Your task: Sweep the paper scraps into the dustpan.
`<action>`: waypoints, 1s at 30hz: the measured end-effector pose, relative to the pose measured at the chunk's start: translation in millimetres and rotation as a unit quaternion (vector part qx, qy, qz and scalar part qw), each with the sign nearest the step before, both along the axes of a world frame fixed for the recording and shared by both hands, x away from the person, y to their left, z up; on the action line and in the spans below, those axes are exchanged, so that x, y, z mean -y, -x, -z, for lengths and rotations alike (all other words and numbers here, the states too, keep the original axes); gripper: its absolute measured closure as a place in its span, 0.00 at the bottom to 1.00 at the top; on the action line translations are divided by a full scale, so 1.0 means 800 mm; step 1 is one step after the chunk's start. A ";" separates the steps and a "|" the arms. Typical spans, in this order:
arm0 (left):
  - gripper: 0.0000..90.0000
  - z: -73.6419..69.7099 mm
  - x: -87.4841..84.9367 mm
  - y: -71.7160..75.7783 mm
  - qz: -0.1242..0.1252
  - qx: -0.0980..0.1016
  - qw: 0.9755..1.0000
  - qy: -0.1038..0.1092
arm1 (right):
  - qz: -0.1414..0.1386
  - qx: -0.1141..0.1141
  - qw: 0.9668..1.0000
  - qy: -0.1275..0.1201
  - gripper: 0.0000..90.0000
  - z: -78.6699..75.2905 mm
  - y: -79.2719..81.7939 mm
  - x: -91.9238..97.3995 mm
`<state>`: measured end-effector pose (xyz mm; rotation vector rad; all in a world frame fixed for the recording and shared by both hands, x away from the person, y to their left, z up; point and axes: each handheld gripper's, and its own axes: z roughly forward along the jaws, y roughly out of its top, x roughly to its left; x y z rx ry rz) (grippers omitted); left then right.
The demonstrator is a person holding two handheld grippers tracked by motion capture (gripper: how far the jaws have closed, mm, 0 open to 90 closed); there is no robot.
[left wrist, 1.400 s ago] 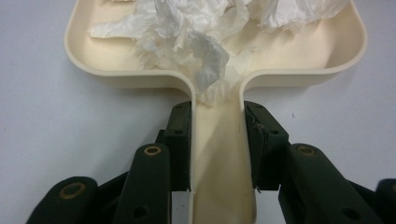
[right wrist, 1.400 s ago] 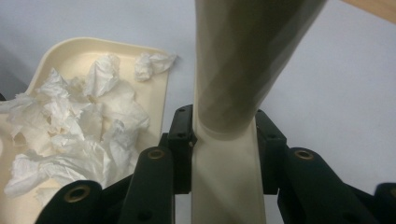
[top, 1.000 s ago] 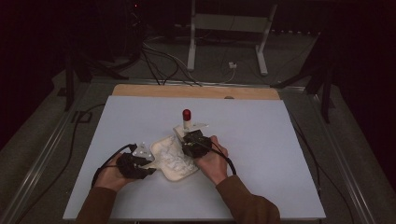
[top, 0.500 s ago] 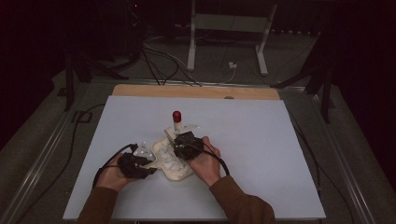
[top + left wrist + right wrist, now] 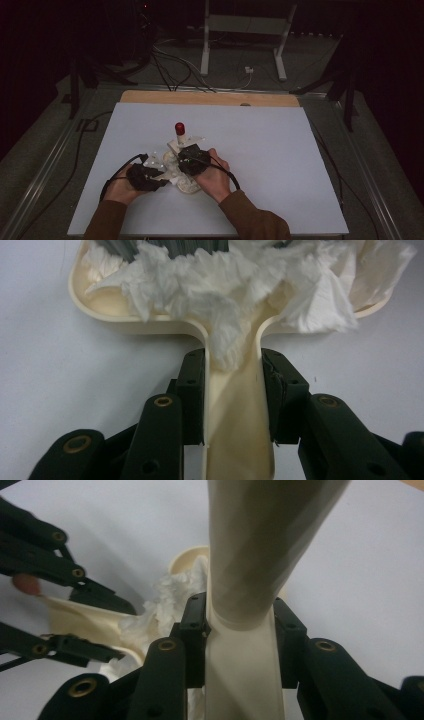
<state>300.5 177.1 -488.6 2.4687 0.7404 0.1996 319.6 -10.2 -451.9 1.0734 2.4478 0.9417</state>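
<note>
High view — brush shifted left | both tongs clamp handles: dustpan, brush.

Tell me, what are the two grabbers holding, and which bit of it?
The left gripper clamps the cream dustpan by its handle. The right gripper clamps the cream brush by its handle.

Your high view: dim room, surroundings nearly black, only white table lit from above, soft short shadows. Both gripper views brighter, even light, no glare. Close-up black jaws slightly soft, your right gripper view's cream handle blurry up close, edges stretched.
</note>
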 end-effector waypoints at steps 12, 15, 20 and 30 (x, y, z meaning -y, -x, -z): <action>0.74 0.008 -0.003 0.003 -0.003 0.011 1.000 0.015 | -0.004 0.001 1.000 0.003 0.74 0.000 -0.001 0.004; 0.74 0.007 -0.003 0.004 -0.004 0.015 1.000 0.016 | -0.004 0.003 1.000 0.002 0.74 0.000 -0.002 0.006; 0.74 0.007 -0.004 0.004 -0.005 0.020 1.000 0.018 | -0.001 0.005 1.000 0.001 0.74 -0.001 -0.003 0.009; 0.74 0.009 -0.009 0.006 -0.013 0.027 0.999 0.025 | 0.006 0.014 1.000 -0.006 0.74 -0.009 -0.008 0.022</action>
